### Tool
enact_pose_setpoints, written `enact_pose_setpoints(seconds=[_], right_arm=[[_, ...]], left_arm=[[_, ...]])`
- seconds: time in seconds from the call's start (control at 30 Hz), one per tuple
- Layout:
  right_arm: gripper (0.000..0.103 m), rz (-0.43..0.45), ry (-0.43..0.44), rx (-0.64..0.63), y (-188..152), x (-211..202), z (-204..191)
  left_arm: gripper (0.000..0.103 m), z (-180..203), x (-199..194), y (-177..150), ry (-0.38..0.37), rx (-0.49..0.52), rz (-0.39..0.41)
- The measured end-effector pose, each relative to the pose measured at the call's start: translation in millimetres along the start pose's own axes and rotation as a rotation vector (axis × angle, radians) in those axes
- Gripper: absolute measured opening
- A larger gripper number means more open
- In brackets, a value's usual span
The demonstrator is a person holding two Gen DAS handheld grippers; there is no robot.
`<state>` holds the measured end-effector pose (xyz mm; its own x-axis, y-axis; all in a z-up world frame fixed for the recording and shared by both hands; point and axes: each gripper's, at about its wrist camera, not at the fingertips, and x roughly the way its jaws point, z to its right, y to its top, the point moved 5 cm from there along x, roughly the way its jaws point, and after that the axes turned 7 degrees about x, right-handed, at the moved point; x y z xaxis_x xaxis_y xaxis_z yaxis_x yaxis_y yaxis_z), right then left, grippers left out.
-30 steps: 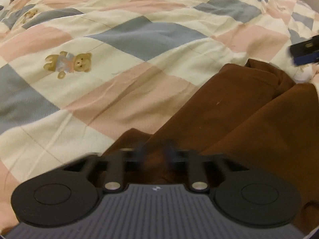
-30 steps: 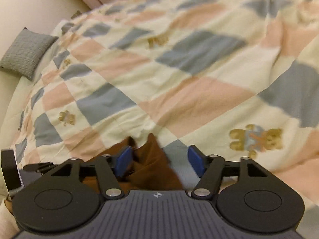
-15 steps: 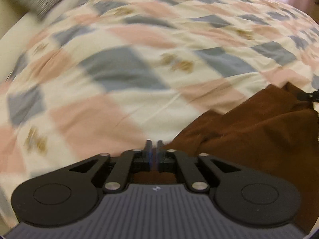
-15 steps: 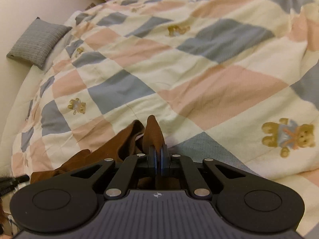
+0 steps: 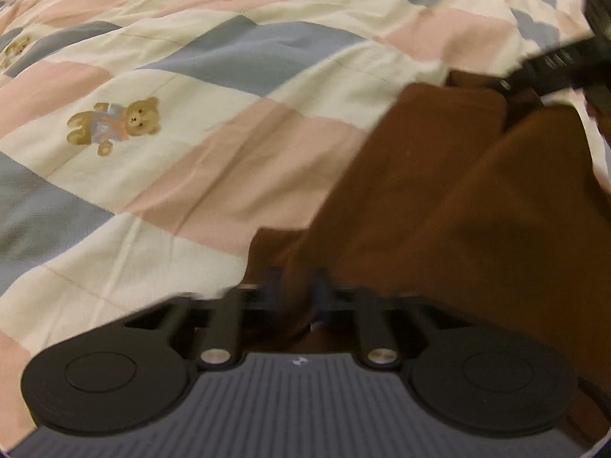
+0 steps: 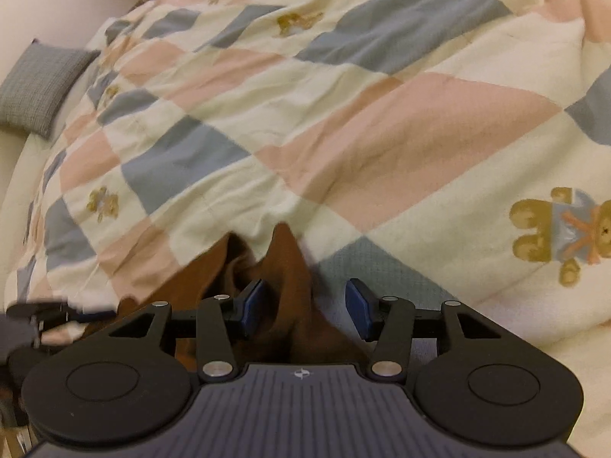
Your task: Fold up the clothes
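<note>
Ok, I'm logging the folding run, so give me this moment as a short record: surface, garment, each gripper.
surface: checked cream, pink and blue quilt with teddy bears
garment: crumpled brown fabric garment on the quilt
left gripper: jaws shut on the garment's edge, blurred
right gripper: jaws open, just been opening; a garment peak stands between them, unpressed
nearby: grey woven cushion
</note>
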<state>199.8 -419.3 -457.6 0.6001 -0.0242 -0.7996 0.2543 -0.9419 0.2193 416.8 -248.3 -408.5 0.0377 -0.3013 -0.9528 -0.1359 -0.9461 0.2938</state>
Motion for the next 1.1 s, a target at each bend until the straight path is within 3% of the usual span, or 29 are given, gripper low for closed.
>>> enact_pose_setpoints(seconds=[0.03, 0.07, 0.13, 0.23, 0.33, 0.4, 0.47, 0.57, 0.67, 0.73, 0.8, 0.83, 0.87, 0.93, 1.03, 1.1], right_arm=[[0.035, -0.002, 0.003, 0.006, 0.0, 2.0, -1.3], [0.007, -0.002, 0.006, 0.011, -0.7, 2.8, -3.2], [0.006, 0.030, 0.012, 0.002, -3.1, -5.4, -9.9], [0.004, 0.159, 0.015, -0.031, -5.0, -47.9, -20.7], [0.004, 0.329, 0.029, -0.020, -8.2, -115.7, -28.1], [0.004, 0.448, 0.020, -0.027, -11.1, -164.1, -32.6], [0.004, 0.555, -0.013, -0.017, -12.1, -211.4, -30.2], [0.004, 0.692, -0.094, 0.011, -17.7, -272.4, -18.0], [0.007, 0.787, -0.206, 0.046, -28.8, -319.5, 2.4], [0.017, 0.685, -0.284, 0.091, -41.5, -323.7, 27.2], [0.041, 0.495, -0.390, 0.158, -63.5, -309.7, 57.2], [0.048, 0.407, -0.435, 0.185, -77.6, -301.2, 72.3], [0.047, 0.318, -0.479, 0.211, -91.8, -293.2, 87.2], [0.047, 0.188, -0.538, 0.267, -116.2, -283.5, 113.5], [0.048, 0.224, -0.482, 0.284, -105.8, -286.4, 126.6], [0.051, 0.257, -0.448, 0.200, -81.6, -279.3, 124.3]], left_arm=[[0.001, 1.0, -4.2, -2.9, 0.002, 0.004, 0.004], [0.001, 1.1, -12.9, -5.2, 0.009, -0.004, 0.022], [0.001, -1.1, -38.8, -10.2, 0.041, -0.025, 0.074], [0.003, -16.0, -98.6, -20.9, 0.103, -0.102, 0.182], [0.002, -37.0, -175.1, -36.3, 0.274, -0.154, 0.284], [0.002, -60.2, -222.4, -49.3, 0.345, -0.215, 0.330], [0.002, -86.8, -258.6, -62.4, 0.409, -0.281, 0.348], [0.003, -119.4, -282.7, -81.9, 0.494, -0.355, 0.335], [0.009, -143.6, -265.0, -112.3, 0.534, -0.452, 0.245], [0.012, -150.0, -235.2, -143.8, 0.535, -0.541, 0.105], [0.010, -151.8, -203.6, -175.9, 0.528, -0.633, -0.055], [0.011, -146.9, -191.9, -184.9, 0.498, -0.670, -0.102], [0.010, -139.6, -185.8, -189.1, 0.469, -0.702, -0.125], [0.011, -117.2, -185.0, -171.5, 0.373, -0.695, -0.069], [0.022, -78.6, -175.6, -104.4, 0.256, -0.519, 0.052], [0.028, -50.4, -155.6, -55.9, 0.172, -0.382, 0.116]])
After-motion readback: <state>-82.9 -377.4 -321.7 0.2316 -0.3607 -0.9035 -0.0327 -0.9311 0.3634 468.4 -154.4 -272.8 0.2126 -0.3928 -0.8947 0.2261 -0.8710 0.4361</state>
